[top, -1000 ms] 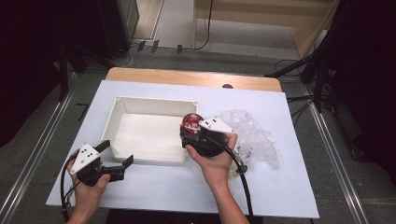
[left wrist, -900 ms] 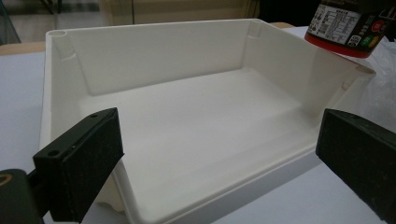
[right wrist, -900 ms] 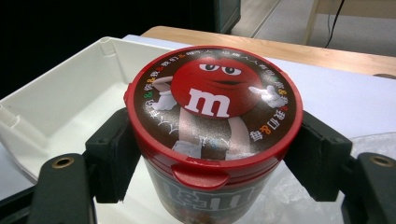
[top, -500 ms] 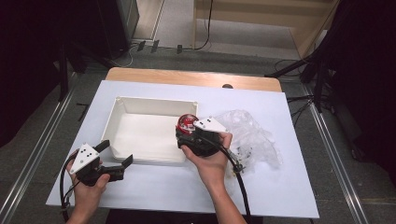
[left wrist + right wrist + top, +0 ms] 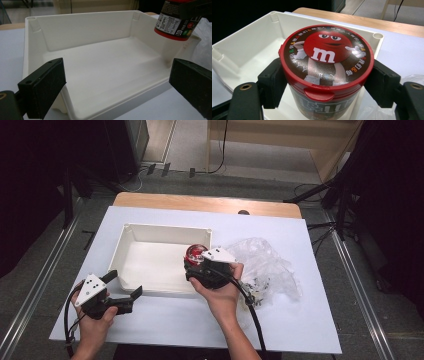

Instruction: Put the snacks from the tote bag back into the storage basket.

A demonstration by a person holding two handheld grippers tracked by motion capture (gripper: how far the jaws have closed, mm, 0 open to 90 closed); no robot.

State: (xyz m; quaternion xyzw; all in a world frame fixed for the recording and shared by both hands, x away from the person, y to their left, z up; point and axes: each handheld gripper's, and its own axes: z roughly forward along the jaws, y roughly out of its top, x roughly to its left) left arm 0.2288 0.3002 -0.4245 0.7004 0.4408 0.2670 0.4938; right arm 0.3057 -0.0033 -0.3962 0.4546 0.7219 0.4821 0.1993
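Red-lidded candy tub [image 5: 327,72] sits upright, clamped in the right gripper [image 5: 206,268], hanging over the white bin's [image 5: 131,236] right corner, probably just clear of the floor. Left gripper [image 5: 125,292] idles, jaws apart, by the near wall.

Candy tub [image 5: 196,253] over tray's [image 5: 131,232] right edge, plastic bag [image 5: 267,265] right of tray

We see a round candy tub [image 5: 327,67] with a red lid printed with a red cartoon candy figure and a white "m". Its side carries a dark label [image 5: 175,23] with a red band at the bottom. It hangs upright above the near right corner of the white bin [image 5: 150,265], clear of the floor.
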